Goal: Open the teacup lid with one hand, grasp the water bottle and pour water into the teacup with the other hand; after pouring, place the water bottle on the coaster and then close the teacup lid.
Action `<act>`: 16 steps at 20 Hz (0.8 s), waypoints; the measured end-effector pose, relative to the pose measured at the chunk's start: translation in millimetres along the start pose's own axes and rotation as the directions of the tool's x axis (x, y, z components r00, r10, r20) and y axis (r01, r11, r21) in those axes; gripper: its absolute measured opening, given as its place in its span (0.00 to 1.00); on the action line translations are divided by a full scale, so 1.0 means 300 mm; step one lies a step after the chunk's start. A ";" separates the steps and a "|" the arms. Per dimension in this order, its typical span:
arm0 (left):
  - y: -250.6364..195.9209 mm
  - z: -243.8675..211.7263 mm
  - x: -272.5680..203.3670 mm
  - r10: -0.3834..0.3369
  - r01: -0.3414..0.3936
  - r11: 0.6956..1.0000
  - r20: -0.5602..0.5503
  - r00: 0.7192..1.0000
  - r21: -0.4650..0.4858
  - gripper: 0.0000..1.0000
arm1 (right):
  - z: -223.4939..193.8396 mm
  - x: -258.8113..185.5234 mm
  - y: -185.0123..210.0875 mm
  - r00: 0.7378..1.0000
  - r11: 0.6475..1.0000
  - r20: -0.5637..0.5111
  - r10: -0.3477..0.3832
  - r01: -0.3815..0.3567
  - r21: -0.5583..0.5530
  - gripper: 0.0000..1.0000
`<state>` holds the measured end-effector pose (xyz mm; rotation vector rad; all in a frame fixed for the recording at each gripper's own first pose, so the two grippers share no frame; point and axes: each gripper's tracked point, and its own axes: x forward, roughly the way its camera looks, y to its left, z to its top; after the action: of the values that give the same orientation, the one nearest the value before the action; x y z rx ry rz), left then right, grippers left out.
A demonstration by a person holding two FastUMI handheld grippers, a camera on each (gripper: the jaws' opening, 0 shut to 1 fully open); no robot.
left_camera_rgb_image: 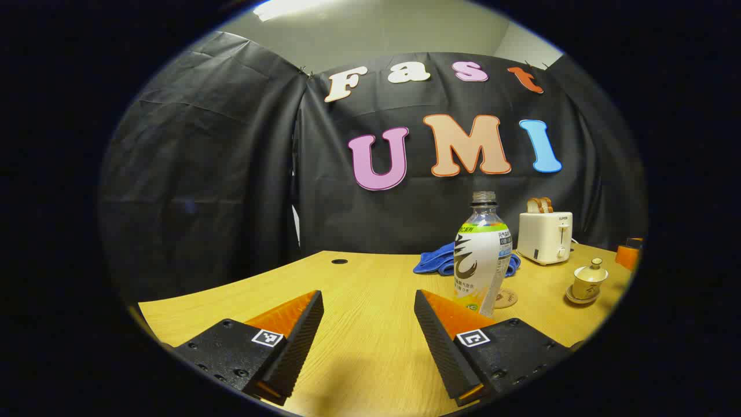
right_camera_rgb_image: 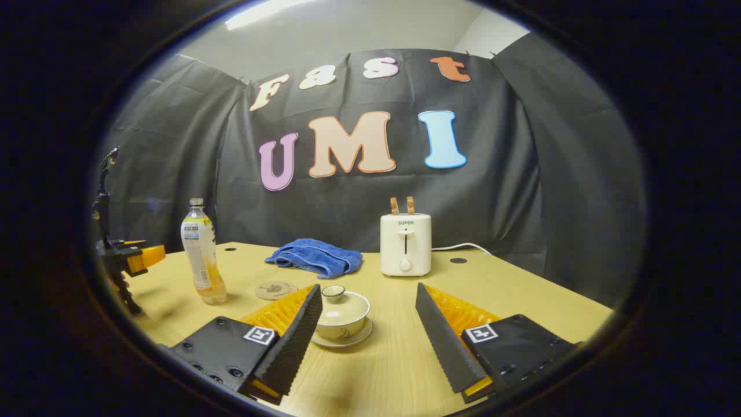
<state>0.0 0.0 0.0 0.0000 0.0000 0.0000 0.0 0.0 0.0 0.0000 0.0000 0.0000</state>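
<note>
The cup point(right_camera_rgb_image: 343, 314) sits low in the middle of the right gripper view, on its saucer point(right_camera_rgb_image: 343, 339), with the lid point(right_camera_rgb_image: 341, 297) on top. So the first step, taking the lid off, is not done yet. The right gripper point(right_camera_rgb_image: 368, 324) is spread wide and holds nothing. The cup is near its left finger, not between the two. I think it must slide a bit to the left, then come down and pinch the little knob point(right_camera_rgb_image: 333, 292) on the lid.

The bottle point(left_camera_rgb_image: 483, 259) stands right of the middle in the left gripper view, with no cap on. It has only a little drink in the bottom. The left gripper point(left_camera_rgb_image: 369, 324) is spread wide too, and empty. The bottle is near its right finger, so it must turn that way to grab it.

The coaster point(left_camera_rgb_image: 506, 298) lies just behind the bottle, with nothing on it. It lies between the bottle and the cup.

Farther back on the table point(right_camera_rgb_image: 521, 289) are a blue towel point(right_camera_rgb_image: 315, 256) and a toaster point(right_camera_rgb_image: 405, 244) with bread in it. They are well apart from the cup. Nothing blocks the way. The bottle is tall and open, so a bump could tip it.
</note>
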 end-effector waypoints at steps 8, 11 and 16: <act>-0.003 -0.005 0.002 -0.004 0.004 1.000 0.002 1.000 -0.002 0.92 | 0.002 -0.004 0.002 1.000 1.000 0.001 -0.001 0.001 0.000 1.00; -0.008 -0.007 0.003 -0.009 0.009 1.000 0.003 1.000 -0.001 0.92 | 0.003 -0.003 0.002 1.000 1.000 0.001 -0.001 0.001 0.000 1.00; -0.006 -0.009 0.003 -0.007 0.007 1.000 0.003 1.000 -0.002 0.92 | 0.004 -0.005 0.003 1.000 1.000 0.001 -0.001 0.001 0.000 1.00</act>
<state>0.9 -1.7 -2.6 -0.0021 -0.0032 -0.0074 -1.5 0.8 1.2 -0.0001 -0.0007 -0.0009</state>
